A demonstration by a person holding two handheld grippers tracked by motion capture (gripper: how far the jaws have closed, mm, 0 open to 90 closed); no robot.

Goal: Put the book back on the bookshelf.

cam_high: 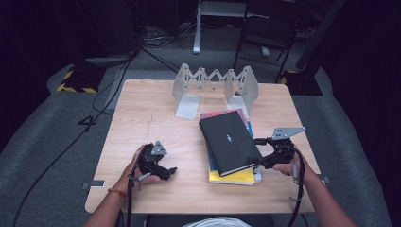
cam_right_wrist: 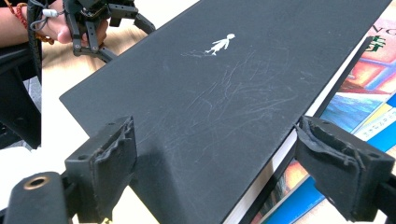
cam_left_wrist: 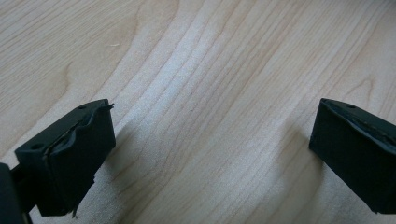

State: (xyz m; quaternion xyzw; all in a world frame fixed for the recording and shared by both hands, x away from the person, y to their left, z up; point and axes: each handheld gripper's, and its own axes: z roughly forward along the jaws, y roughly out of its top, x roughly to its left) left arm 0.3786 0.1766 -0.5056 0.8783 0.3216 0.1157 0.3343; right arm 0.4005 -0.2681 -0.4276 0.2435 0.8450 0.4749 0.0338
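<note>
step: you're lining up on the black book (cam_high: 230,141), looks like the grab hasn't happened yet, I'd say you're at the approach stage

black book: lies flat and skewed on top of the stack (cam_high: 236,176) of colourful books, right half of the surface (cam_high: 156,118), near corner sticking out toward you

right gripper (cam_right_wrist: 215,172): jaws wide open, one on each side of the book's near corner, over the cover, not pinching anything

left gripper (cam_high: 158,163): parked on the bare wood at the left, well apart from the books, jaws open with nothing between them

next move: my guess is you slide the right jaws further onto that corner so one goes under the cover edge and one over, then close. The book is wide and flat, so a corner grip will probably let it droop; bring the left one over to help

rack (cam_high: 215,87): the white fold-out book holder at the back stands empty, no book in any slot, likely where this one goes, upright
</note>
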